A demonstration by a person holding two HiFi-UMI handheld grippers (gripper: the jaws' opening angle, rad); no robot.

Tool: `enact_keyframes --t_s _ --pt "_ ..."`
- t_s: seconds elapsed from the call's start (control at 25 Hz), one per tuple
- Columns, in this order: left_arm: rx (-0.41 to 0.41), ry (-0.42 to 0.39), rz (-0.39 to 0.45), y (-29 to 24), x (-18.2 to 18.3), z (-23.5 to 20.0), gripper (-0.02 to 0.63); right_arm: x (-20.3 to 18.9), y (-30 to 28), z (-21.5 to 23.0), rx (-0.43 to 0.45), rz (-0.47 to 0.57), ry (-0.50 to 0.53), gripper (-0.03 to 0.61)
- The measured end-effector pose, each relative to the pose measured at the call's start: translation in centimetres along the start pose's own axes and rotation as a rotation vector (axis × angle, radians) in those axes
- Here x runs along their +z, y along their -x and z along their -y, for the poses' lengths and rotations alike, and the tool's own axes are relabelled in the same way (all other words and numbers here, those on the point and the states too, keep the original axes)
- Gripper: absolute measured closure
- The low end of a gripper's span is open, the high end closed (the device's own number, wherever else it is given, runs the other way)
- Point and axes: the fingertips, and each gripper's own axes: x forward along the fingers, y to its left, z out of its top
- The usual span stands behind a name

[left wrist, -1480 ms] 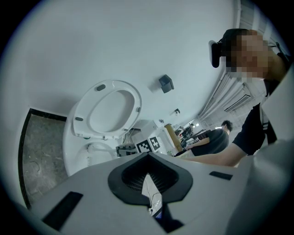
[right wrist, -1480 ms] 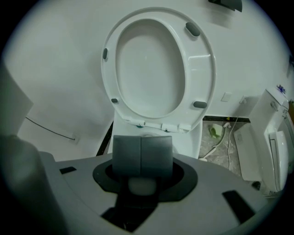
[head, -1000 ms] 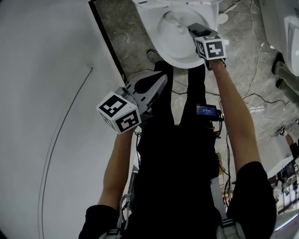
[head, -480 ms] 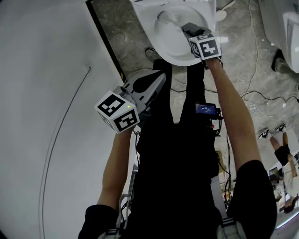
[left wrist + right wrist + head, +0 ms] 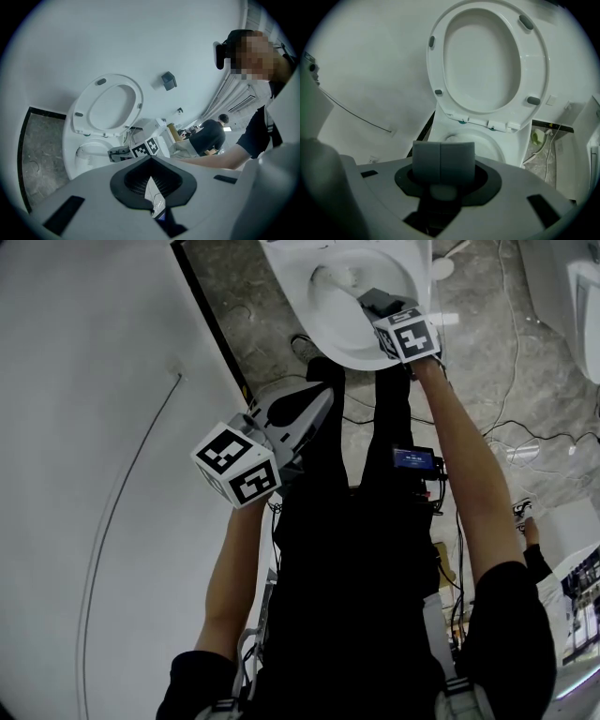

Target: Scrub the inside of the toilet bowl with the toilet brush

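Right gripper (image 5: 373,302) has shifted left and further over the toilet bowl (image 5: 349,360) since the earlier frame, and the pale toilet brush (image 5: 326,279) head now sits toward the bowl's far left side. Left gripper (image 5: 319,405) hasn't budged.

Head view: right arm stretched out, gripper low over the front rim, brush reaching from it down into the bowl. Left gripper is held back at the person's hip, well apart from the toilet, with its jaws closed to a point and nothing in them. Cables (image 5: 506,437) lie on the grey floor to the right.

Left gripper view: left gripper (image 5: 152,194) is clenched, only a thin sliver of gap, empty. It alone gives a side look at the right gripper (image 5: 117,153) dipping over the bowl (image 5: 75,159), the raised seat (image 5: 136,101), and a bystander (image 5: 208,136) far behind. Brush too small to pick out.

Right gripper view: right gripper (image 5: 443,161) pads pressed together, a pale stub just under them, likely the brush handle, so it is grasping the brush. Seat (image 5: 440,61) is up against the wall, bowl (image 5: 506,150) right below. The pads hide the brush head, which only the head view shows.

Progress: scrubbing looks under way, with the brush inside the bowl and working the left wall. How much of the bowl is covered can't be judged. The near and right sides probably remain, then lifting the brush out.
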Motion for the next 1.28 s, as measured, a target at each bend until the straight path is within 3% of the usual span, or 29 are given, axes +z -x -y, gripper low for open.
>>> enact_keyframes --t_s 0.72,1.28 --pt "-0.009 0.003 -0.005 -0.7 -1.0 0.4 0.603 -2.1 0.0 -2.4 0.063 0.013 0.095 0.416" --pt "-0.021 0.004 -0.008 -1.2 -1.5 0.5 0.603 -5.3 1.4 -4.4 0.131 -0.068 0.208 0.415"
